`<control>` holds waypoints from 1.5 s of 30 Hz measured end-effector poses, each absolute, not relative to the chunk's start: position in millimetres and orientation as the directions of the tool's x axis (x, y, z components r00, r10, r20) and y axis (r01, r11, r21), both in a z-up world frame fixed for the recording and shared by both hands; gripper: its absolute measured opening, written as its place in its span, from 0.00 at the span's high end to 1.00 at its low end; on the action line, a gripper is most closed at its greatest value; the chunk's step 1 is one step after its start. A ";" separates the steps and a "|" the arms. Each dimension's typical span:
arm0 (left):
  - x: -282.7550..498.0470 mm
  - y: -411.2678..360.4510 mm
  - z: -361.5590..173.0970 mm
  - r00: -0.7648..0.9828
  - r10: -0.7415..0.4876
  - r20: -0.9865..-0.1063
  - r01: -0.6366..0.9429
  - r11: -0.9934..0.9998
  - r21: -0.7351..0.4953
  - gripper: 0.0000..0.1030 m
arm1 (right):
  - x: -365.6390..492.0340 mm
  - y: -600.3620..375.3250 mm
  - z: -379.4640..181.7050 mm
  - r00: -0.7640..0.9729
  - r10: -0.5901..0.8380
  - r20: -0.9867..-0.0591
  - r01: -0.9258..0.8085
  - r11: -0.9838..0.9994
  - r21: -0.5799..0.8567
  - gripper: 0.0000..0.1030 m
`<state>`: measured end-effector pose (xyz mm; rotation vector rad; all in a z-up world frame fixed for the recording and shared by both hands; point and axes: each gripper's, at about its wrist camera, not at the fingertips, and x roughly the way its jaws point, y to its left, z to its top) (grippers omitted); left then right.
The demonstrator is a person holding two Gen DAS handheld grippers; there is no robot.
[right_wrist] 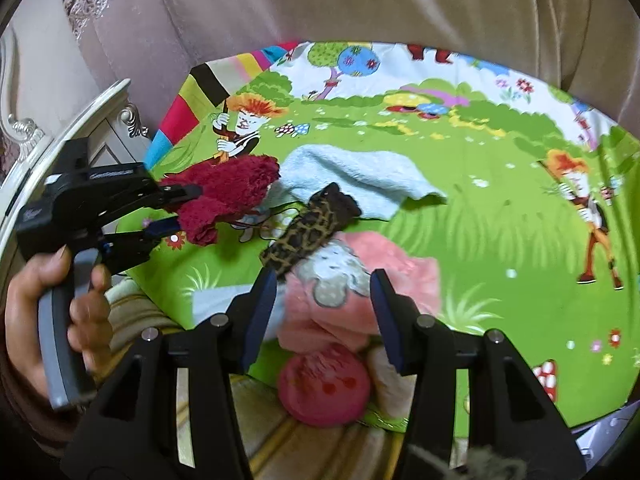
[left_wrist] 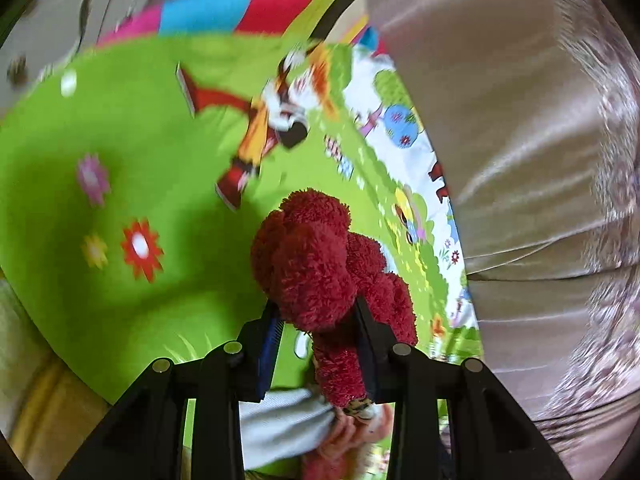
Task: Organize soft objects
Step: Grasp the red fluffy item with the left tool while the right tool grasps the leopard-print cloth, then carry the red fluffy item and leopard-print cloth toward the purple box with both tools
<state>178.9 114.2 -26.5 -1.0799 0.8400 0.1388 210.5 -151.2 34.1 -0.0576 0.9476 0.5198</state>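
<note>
My left gripper [left_wrist: 318,308] is shut on a dark red fluffy cloth [left_wrist: 316,264] and holds it above the green cartoon play mat [left_wrist: 120,120]. From the right wrist view the left gripper [right_wrist: 178,210] hangs at the left with the red cloth [right_wrist: 228,196] in its jaws. My right gripper [right_wrist: 324,280] is open above a pink cloth with a grey animal patch [right_wrist: 352,280]. A leopard-print cloth [right_wrist: 308,232] and a light blue towel [right_wrist: 356,176] lie just beyond it. A pink round plush [right_wrist: 324,388] lies under the right gripper.
A beige sofa [right_wrist: 360,4] borders the mat [right_wrist: 500,208] at the back. A white carved cabinet [right_wrist: 108,120] stands at the left. A person's hand [right_wrist: 48,304] holds the left gripper's handle. A yellowish patterned cushion [right_wrist: 280,440] lies at the near edge.
</note>
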 end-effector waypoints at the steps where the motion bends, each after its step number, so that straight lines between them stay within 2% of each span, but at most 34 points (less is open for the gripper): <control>1: 179.8 114.4 -23.6 0.694 -0.275 -0.666 -0.480 0.512 -0.712 0.66 | 214.4 -146.9 31.5 0.464 0.406 -0.788 -0.447 0.875 0.187 0.49; 5: 176.7 112.6 -8.5 0.705 -0.203 -0.679 -0.446 0.618 -0.647 0.66 | 229.2 -133.0 20.5 0.442 0.412 -0.796 -0.439 0.874 0.209 0.49; 15: 169.7 88.1 27.7 0.729 0.000 -0.685 -0.362 0.849 -0.386 0.66 | 260.2 -111.3 -1.7 0.435 0.368 -0.822 -0.414 0.892 0.180 0.50; 16: 168.9 86.4 28.9 0.731 0.007 -0.683 -0.357 0.857 -0.373 0.66 | 262.2 -109.6 -3.4 0.436 0.365 -0.823 -0.416 0.892 0.175 0.54; 17: 168.0 85.1 30.4 0.732 0.014 -0.681 -0.354 0.862 -0.362 0.66 | 263.6 -107.8 -4.9 0.433 0.364 -0.825 -0.421 0.891 0.172 0.68; 18: 166.8 83.5 31.9 0.735 0.025 -0.678 -0.350 0.870 -0.347 0.66 | 264.8 -106.1 -6.2 0.428 0.364 -0.827 -0.426 0.888 0.170 0.77; 21: 164.2 81.3 33.1 0.737 0.033 -0.675 -0.346 0.876 -0.335 0.66 | 262.6 -106.5 -4.3 0.448 0.364 -0.816 -0.434 0.887 0.157 0.85; 35: 147.9 64.1 47.1 0.771 0.065 -0.633 -0.312 0.906 -0.287 0.66 | 235.1 -137.5 38.6 0.541 0.417 -0.731 -0.431 0.883 0.185 0.88; 45: 136.1 26.3 60.7 0.800 -0.038 -0.599 -0.187 0.933 -0.308 0.66 | 194.1 -187.5 61.6 0.600 0.399 -0.693 -0.375 0.906 0.197 0.88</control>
